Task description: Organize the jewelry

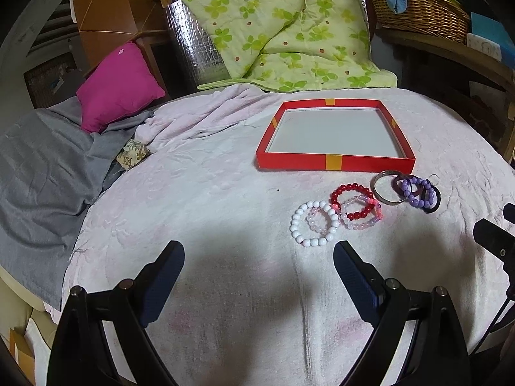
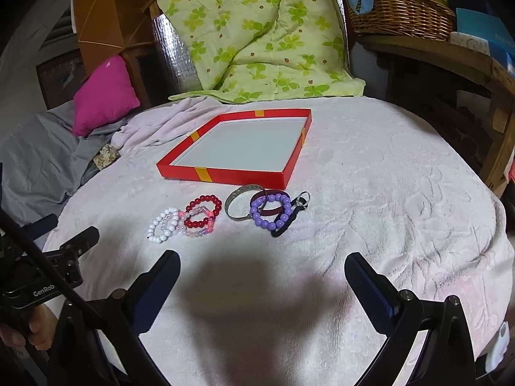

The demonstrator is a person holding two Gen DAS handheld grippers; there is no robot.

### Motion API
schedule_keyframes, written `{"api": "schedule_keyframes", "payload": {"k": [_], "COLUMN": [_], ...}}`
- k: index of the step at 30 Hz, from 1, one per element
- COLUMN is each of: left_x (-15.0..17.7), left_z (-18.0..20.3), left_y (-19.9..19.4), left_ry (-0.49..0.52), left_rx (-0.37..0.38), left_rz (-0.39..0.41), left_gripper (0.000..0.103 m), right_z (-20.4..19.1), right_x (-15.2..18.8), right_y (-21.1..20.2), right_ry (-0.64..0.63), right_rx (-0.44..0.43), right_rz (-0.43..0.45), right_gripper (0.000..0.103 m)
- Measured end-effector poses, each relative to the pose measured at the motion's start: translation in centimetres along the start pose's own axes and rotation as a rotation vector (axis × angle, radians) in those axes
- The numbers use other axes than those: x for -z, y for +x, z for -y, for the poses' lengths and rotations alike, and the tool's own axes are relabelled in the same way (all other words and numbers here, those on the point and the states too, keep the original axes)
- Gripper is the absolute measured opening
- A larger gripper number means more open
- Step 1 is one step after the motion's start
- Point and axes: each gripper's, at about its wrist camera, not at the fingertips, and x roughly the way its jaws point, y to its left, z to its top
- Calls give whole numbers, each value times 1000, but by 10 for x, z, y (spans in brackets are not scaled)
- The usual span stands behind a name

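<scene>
A shallow red tray (image 1: 334, 162) (image 2: 225, 174) with yellow bands and a white floor lies on the pale pink blanket, nothing in it. In front of it lie a white bead bracelet (image 1: 313, 242) (image 2: 157, 225), a red bead bracelet (image 1: 351, 189) (image 2: 202, 198), pale pink bead bracelets (image 1: 360, 222) (image 2: 196, 231), a silver bangle (image 1: 388, 186) (image 2: 239, 201), a purple bead bracelet (image 1: 418, 193) (image 2: 268, 212) and a black band (image 1: 434, 197) (image 2: 283, 228). My left gripper (image 1: 259, 257) is open, short of the white bracelet. My right gripper (image 2: 262, 268) is open, short of the pile.
The pink blanket (image 1: 209, 199) covers a rounded surface. A magenta cushion (image 1: 119, 87), a grey cloth (image 1: 42, 160) and a green floral quilt (image 1: 283, 29) lie at the back. A wicker basket (image 1: 418, 9) sits on a wooden shelf at right. A hand (image 2: 35, 328) holds the left gripper.
</scene>
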Motion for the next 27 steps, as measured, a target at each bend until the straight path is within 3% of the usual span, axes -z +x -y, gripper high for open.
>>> {"api": "schedule_keyframes", "payload": {"k": [27], "left_x": [1], "left_z": [2], "left_y": [3], "left_ry": [3], "left_rx": [8], "left_rz": [-14], "left_gripper": [94], "right_z": [9], "right_x": [1], "right_y": [-3], "right_ry": [9], "right_rx": [10], "right_rz": [0], "right_gripper": [103]}}
